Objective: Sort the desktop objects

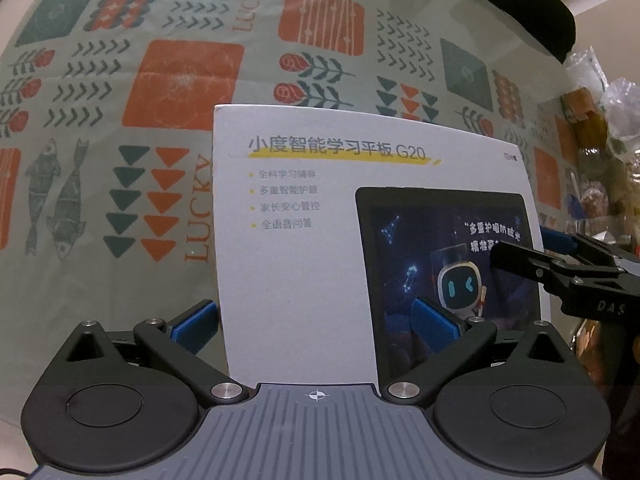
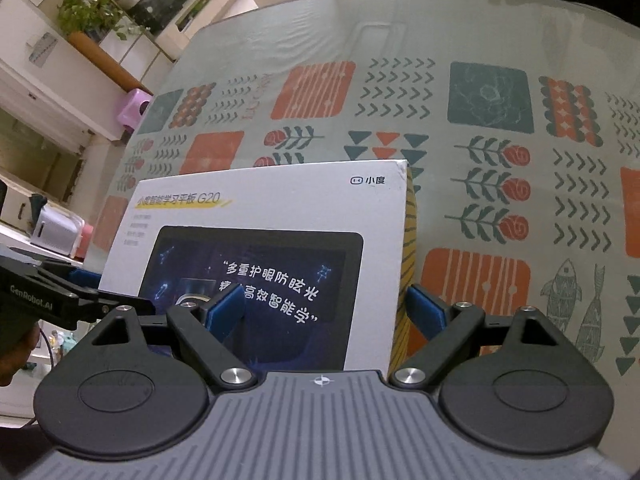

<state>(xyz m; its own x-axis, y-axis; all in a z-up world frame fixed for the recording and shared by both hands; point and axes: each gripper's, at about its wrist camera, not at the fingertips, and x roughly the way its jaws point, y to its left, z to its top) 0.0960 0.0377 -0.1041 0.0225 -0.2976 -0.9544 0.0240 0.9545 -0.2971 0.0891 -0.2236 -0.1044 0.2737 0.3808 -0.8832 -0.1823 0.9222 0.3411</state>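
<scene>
box (image 1: 304, 240), both grippers spread, tablecloth (image 2: 480, 208) bare

Black linkage arms, blue ribbed fingers (image 1: 434, 322), silver screws, grey ridged body with crosshair mark

Boxes: one white box (image 1: 304, 248) on the bench (image 1: 120, 184).
Grippers: two, left gripper (image 1: 316, 326) and right gripper (image 2: 326, 310), one at each side of the box.

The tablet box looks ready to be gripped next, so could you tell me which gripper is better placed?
Probably the right gripper: its open fingers straddle the tablet box at its yellow side edge. The left gripper straddles the opposite edge, nearly as well.
</scene>
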